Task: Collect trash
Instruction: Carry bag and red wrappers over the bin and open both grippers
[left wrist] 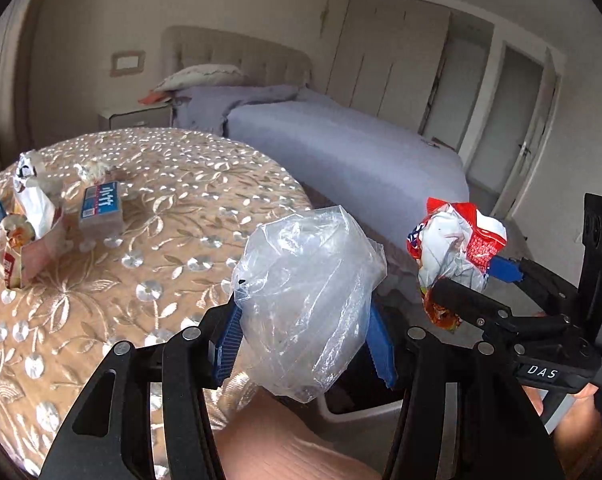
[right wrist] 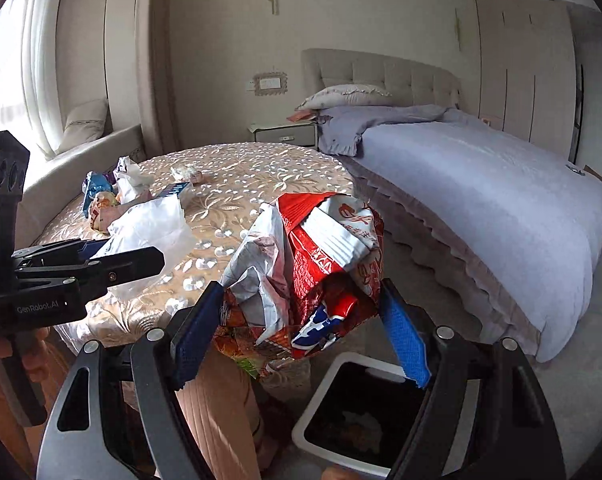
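Note:
My left gripper point(left wrist: 305, 340) is shut on a crumpled clear plastic bag point(left wrist: 307, 300), held above the round table's near edge. It also shows in the right wrist view point(right wrist: 113, 254) with the bag point(right wrist: 149, 224). My right gripper point(right wrist: 301, 320) is shut on a bundle of red and white snack wrappers point(right wrist: 313, 264), held above a white bin point(right wrist: 333, 388) with a dark inside and some trash at its bottom. In the left wrist view the right gripper point(left wrist: 477, 280) holds the wrappers point(left wrist: 457, 244) to the right of the bag.
The round table point(left wrist: 161, 240) has a floral gold cloth. At its far left lie more wrappers point(left wrist: 25, 216), a tissue pack point(left wrist: 101, 208) and crumpled paper point(left wrist: 95, 170). A bed with a lilac cover point(right wrist: 481, 200) stands to the right. My legs are under the grippers.

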The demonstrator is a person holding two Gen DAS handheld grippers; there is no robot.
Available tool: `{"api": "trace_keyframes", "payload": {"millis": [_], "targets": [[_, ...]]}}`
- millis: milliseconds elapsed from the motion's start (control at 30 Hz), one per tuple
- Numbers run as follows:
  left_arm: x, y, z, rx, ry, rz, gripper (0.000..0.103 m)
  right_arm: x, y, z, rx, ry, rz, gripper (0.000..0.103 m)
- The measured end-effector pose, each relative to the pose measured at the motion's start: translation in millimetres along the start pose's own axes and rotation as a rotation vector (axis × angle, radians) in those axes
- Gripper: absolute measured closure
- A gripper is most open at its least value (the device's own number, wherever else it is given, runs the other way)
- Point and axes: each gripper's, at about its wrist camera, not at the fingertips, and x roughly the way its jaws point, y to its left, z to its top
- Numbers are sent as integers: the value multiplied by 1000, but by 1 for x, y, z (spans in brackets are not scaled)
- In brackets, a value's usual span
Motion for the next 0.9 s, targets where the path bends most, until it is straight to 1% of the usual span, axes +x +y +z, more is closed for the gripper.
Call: {"api": "trace_keyframes", "payload": {"millis": [200,367,633,833,867,900], "targets": [[41,-38,-6,66,86,-88,49,1,-33,-28,23,42,-81,25],[82,-65,-16,111,181,-142,49,19,-56,-55,39,117,-138,25],[141,-85,-33,124,319,-192,49,46,-87,-100,101,239,-143,25],[187,-93,-45,128,405,-208,49,78,-104,-130,142,318,-134,24],[195,-93,-47,122,418,-214,45,84,-107,-135,155,333,-130,19],[203,-93,-48,113,431,-219,25,89,-110,-139,167,352,-121,5]]}}
